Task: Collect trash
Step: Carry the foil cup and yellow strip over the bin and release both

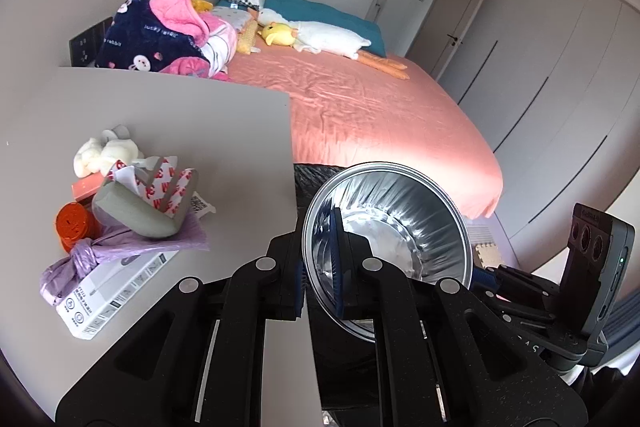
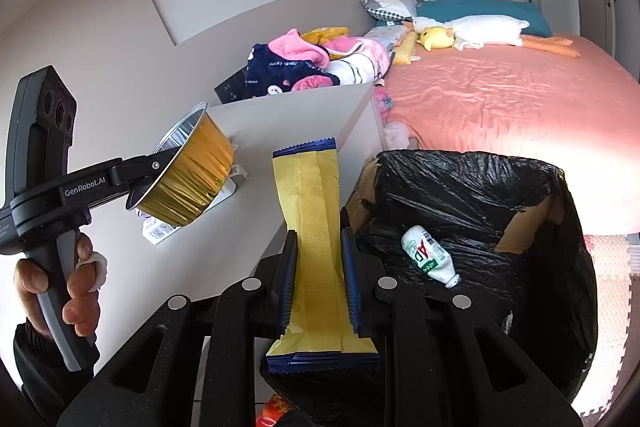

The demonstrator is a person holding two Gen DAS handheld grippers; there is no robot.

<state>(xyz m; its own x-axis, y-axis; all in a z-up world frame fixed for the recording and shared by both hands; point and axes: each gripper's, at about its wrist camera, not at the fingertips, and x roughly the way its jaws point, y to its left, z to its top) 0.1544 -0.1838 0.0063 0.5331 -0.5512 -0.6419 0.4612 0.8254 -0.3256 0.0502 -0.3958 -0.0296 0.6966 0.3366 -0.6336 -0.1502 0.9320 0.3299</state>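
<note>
My left gripper [image 1: 320, 267] is shut on the rim of a round foil cup [image 1: 392, 227], silver inside and gold outside [image 2: 192, 175], held in the air beside the bedside table's right edge. My right gripper [image 2: 318, 267] is shut on a yellow snack wrapper [image 2: 312, 227] with blue ends, held upright just left of the trash box lined with a black bag [image 2: 480, 195]. A small white bottle [image 2: 430, 254] lies inside the bag. More litter stays on the grey table [image 1: 180, 115]: a crumpled red-and-white wrapper [image 1: 160, 183], a purple bag [image 1: 120, 251], an orange lid [image 1: 74, 223].
A white carton [image 1: 108, 291] and a small plush toy [image 1: 104, 151] sit on the table's left side. A bed with a pink sheet [image 1: 380, 115], plush toys and piled clothes lies behind. Wardrobe doors [image 1: 560, 67] line the right wall. Foam mats [image 2: 612, 267] cover the floor.
</note>
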